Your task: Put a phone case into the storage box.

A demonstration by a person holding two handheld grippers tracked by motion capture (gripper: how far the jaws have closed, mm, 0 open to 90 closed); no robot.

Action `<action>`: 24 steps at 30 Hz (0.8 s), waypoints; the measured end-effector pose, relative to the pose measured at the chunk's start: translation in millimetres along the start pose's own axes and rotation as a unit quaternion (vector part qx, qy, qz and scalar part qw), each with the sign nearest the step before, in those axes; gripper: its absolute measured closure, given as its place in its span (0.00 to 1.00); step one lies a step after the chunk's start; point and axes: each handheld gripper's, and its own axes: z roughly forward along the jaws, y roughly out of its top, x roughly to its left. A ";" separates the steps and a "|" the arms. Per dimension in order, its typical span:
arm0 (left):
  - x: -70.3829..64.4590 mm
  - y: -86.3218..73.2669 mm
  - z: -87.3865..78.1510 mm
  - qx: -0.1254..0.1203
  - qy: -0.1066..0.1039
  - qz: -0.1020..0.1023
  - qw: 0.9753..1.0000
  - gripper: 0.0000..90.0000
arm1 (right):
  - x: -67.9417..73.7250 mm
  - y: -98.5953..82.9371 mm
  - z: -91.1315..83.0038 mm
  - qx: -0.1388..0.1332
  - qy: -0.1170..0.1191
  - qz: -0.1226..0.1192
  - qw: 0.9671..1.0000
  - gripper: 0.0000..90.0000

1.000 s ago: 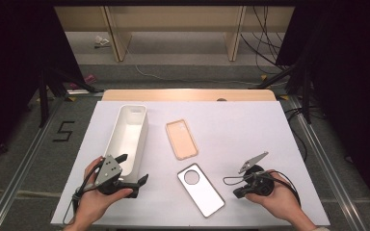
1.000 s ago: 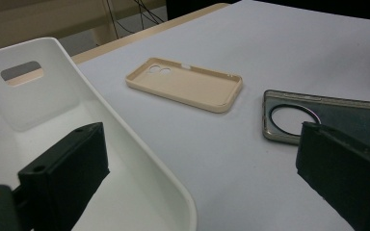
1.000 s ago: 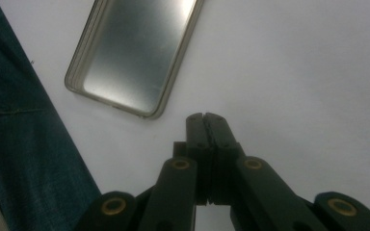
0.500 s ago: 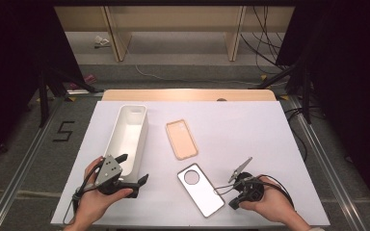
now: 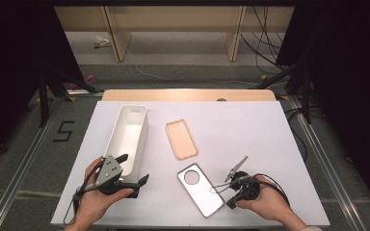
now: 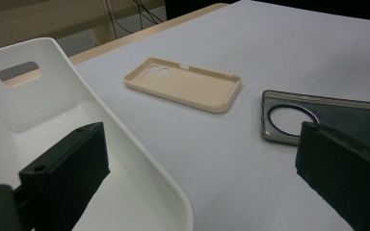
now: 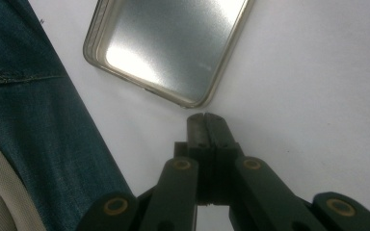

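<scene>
Right gripper [image 7: 207, 118], fingers pressed together, is nosing at the near corner of the grey phone case [image 7: 173, 45] lying flat on the bench [image 5: 250, 130]; spreading them before straddling its edge seems wise.

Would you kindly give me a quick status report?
Left gripper open by white bin. Right gripper shut, empty, beside grey phone case. Nothing between.
</scene>
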 end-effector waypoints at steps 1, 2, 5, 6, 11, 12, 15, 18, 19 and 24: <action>-0.2 0.0 0.0 0.001 -0.001 -0.001 1.000 0.04 | 0.1 0.3 0.2 0.001 -0.001 0.000 1.000 1.00; -0.1 0.0 0.0 0.001 -0.001 0.000 1.000 0.04 | 0.3 0.7 0.6 -0.001 0.000 0.001 1.000 1.00; -0.2 0.0 0.1 0.001 -0.001 0.000 1.000 0.04 | 1.5 2.3 1.2 0.003 -0.002 -0.002 1.000 1.00; -0.1 0.0 0.1 0.001 -0.001 0.000 1.000 0.05 | 1.9 2.7 1.3 0.004 -0.002 -0.006 1.000 1.00; -0.4 -0.1 0.4 0.001 0.000 -0.002 1.000 0.05 | 6.1 5.0 3.6 0.004 0.001 -0.012 1.000 1.00; -0.5 -0.2 0.4 0.002 -0.001 -0.002 1.000 0.05 | 8.0 6.1 4.2 0.006 0.003 -0.013 1.000 1.00; -0.4 -0.1 0.4 0.002 -0.001 -0.001 1.000 0.05 | 12.4 9.2 6.7 0.008 0.006 -0.021 1.000 1.00; -0.6 -0.1 0.5 0.001 -0.001 0.000 1.000 0.05 | 15.9 12.1 8.5 0.008 0.009 -0.026 1.000 1.00; -0.8 -0.1 0.6 0.002 -0.001 0.000 1.000 0.05 | 17.8 13.4 9.1 0.010 0.009 -0.026 1.000 1.00; -1.7 0.2 0.6 0.002 -0.002 0.001 1.000 0.05 | 24.6 18.7 12.6 0.011 0.014 -0.034 0.999 1.00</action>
